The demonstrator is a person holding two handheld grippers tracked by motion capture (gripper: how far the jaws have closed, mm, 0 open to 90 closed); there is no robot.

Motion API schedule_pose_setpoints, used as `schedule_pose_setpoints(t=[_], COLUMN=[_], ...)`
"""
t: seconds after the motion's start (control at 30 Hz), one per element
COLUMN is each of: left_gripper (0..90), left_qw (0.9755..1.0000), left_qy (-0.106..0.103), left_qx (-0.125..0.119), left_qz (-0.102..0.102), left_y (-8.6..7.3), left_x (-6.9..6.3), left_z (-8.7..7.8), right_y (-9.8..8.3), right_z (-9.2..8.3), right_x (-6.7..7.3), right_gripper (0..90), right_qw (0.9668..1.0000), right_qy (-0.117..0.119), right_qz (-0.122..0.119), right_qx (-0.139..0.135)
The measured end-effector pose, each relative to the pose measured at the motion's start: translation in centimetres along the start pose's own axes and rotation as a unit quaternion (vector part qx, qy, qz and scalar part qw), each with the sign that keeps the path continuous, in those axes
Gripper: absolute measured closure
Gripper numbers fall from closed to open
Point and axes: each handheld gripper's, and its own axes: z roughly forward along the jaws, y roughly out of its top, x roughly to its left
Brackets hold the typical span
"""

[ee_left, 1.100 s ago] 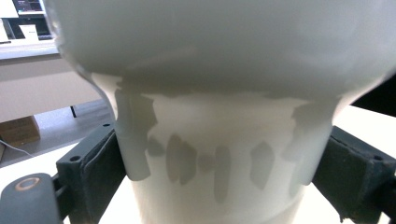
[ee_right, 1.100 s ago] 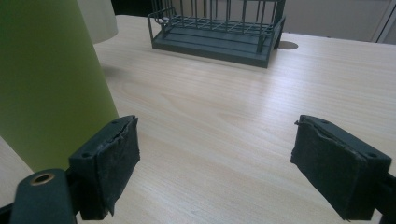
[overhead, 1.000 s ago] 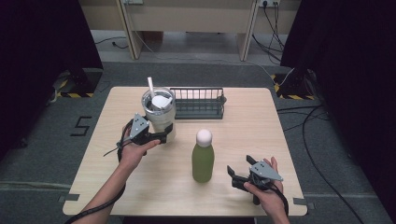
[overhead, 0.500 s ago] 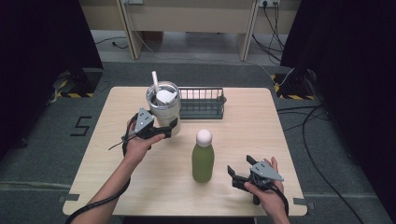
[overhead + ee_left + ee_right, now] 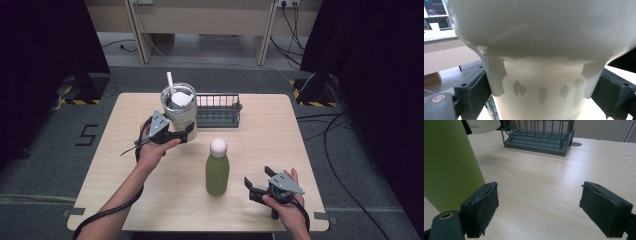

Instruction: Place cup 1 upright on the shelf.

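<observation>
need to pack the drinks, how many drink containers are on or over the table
2: a white tumbler with a straw, clamped in the left gripper by the wire rack, and a green bottle standing mid-table.

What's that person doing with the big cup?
A person holds a gripper in each hand. The left gripper is clamped on the cup, a pale tumbler with a straw, right beside the wire rack at the table's far side. The right gripper rests open near the green bottle, touching nothing.
</observation>
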Motion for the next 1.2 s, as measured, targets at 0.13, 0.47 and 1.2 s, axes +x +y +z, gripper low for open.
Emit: schedule_pose_setpoints(t=[0.13, 0.47, 1.2], left_gripper=[10.4, 10.4, 10.4], left_qw=[1.0, 0.9999, 1.0], left_qy=[0.001, 0.0, -0.003], left_qx=[-0.002, -0.006, -0.002], left_qz=[0.001, 0.009, 0.007], left_y=[0.2, 1.0, 2.0], left_x=[0.0, -0.3, -0.3], left_z=[0.3, 1.5, 3.0], right_y=[0.0, -0.1, -0.1], right_z=[0.0, 0.0, 0.0], right_x=[-0.1, -0.1, -0.3], right_gripper=[15.1, 15.1, 15.1], right_qw=[1.0, 1.0, 1.0], right_qy=[-0.001, 0.001, -0.002], right_qz=[-0.001, 0.001, 0.002], right_qx=[0.0, 0.0, 0.002])
